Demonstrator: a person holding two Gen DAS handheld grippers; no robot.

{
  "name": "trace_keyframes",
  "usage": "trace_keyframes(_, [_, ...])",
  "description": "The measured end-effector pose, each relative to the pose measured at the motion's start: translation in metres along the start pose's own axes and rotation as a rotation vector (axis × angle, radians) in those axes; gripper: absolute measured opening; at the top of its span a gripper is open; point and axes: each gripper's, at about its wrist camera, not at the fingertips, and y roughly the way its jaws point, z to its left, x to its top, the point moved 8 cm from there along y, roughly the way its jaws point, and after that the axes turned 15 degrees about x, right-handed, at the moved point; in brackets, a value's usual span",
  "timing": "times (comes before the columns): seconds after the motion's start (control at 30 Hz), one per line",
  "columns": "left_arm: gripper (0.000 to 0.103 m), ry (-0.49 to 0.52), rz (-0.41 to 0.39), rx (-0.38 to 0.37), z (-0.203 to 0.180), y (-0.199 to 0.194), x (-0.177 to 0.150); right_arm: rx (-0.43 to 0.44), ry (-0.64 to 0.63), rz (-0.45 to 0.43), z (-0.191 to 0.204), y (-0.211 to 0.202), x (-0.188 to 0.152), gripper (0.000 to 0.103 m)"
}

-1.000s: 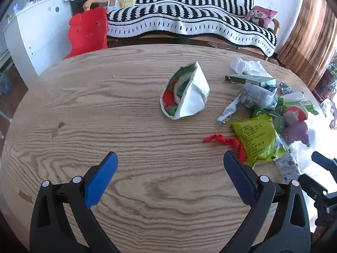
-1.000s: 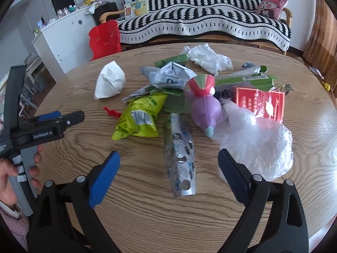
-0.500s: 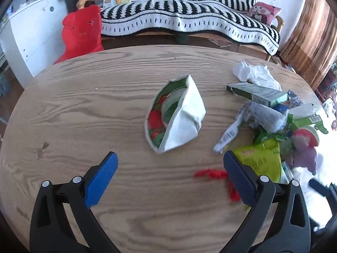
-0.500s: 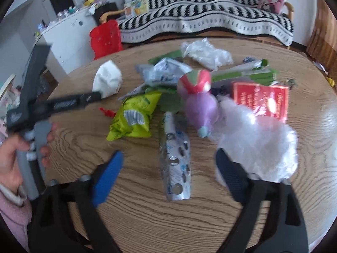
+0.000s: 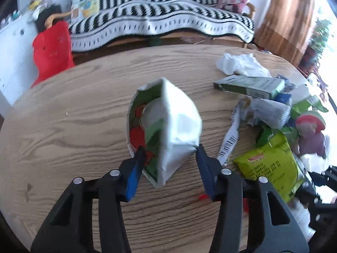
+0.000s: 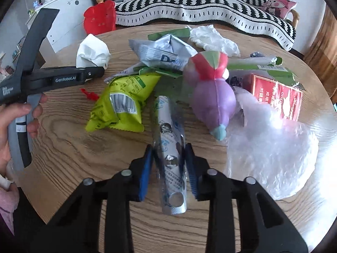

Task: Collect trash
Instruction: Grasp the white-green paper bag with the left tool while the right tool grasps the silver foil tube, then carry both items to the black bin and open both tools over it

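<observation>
A white paper bag (image 5: 179, 122) with green and red print inside lies on the round wooden table (image 5: 63, 126). My left gripper (image 5: 169, 154) has its jaws closing on the bag's near end, and both blue pads touch its sides. In the right wrist view the same bag (image 6: 92, 52) sits past the left gripper (image 6: 92, 72), which a person's hand holds. My right gripper (image 6: 168, 164) is closing its jaws on a silver foil wrapper (image 6: 170, 139) that lies lengthwise between the pads, and both pads press on its sides.
Trash is piled to the right of the bag: a yellow-green snack bag (image 6: 122, 103), a purple and red toy (image 6: 212, 92), a red box (image 6: 278, 97), a clear plastic bag (image 6: 271, 154), white tissue (image 6: 212, 38), a green carton (image 5: 250, 85). A striped sofa (image 5: 160, 21) stands beyond the table.
Both pairs of jaws went from wide open to narrow. The left gripper came forward onto the white bag. The right gripper sank over the silver wrapper.
</observation>
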Motion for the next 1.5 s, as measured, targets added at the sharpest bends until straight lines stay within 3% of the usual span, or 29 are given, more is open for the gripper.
trace_keyframes(0.1, [0.04, -0.023, -0.023, -0.033, 0.005, -0.016, 0.0, -0.005, 0.011, -0.035, 0.002, -0.007, 0.004, 0.028])
trace_keyframes(0.33, [0.039, -0.06, -0.07, -0.033, 0.024, -0.046, -0.005, -0.003, 0.04, -0.163, 0.007, -0.039, 0.014, 0.028])
trace_keyframes(0.47, [0.039, -0.06, -0.07, -0.015, 0.034, -0.054, -0.013, 0.029, 0.079, -0.13, 0.003, -0.033, 0.009, 0.028])
trace_keyframes(0.63, [0.039, -0.07, -0.072, -0.033, 0.033, -0.068, -0.019, 0.06, 0.085, -0.162, 0.009, -0.042, 0.008, 0.028])
trace_keyframes(0.73, [0.039, -0.086, -0.119, -0.068, 0.021, -0.099, -0.017, 0.101, 0.076, -0.256, 0.017, -0.072, 0.011, 0.028])
trace_keyframes(0.83, [0.04, -0.056, -0.159, -0.124, -0.013, -0.138, -0.025, 0.105, 0.106, -0.401, 0.01, -0.128, 0.001, 0.028])
trace_keyframes(0.97, [0.04, 0.102, -0.175, -0.231, -0.1, -0.19, -0.047, 0.068, 0.195, -0.535, -0.029, -0.207, -0.052, 0.028])
trace_keyframes(1.07, [0.04, 0.247, -0.157, -0.353, -0.182, -0.226, -0.074, -0.01, 0.282, -0.571, -0.073, -0.253, -0.115, 0.028])
trace_keyframes(1.17, [0.04, 0.396, -0.102, -0.454, -0.265, -0.246, -0.117, -0.025, 0.41, -0.571, -0.113, -0.277, -0.184, 0.028])
trace_keyframes(1.27, [0.04, 0.516, -0.003, -0.519, -0.333, -0.243, -0.168, -0.048, 0.519, -0.498, -0.148, -0.269, -0.25, 0.028])
trace_keyframes(1.33, [0.04, 0.572, 0.103, -0.544, -0.37, -0.227, -0.207, -0.026, 0.596, -0.438, -0.166, -0.248, -0.287, 0.028])
trace_keyframes(1.43, [0.04, 0.64, 0.213, -0.537, -0.395, -0.197, -0.256, 0.005, 0.704, -0.365, -0.183, -0.212, -0.332, 0.028])
trace_keyframes(1.5, [0.04, 0.658, 0.257, -0.513, -0.394, -0.185, -0.27, 0.017, 0.738, -0.338, -0.191, -0.201, -0.353, 0.028])
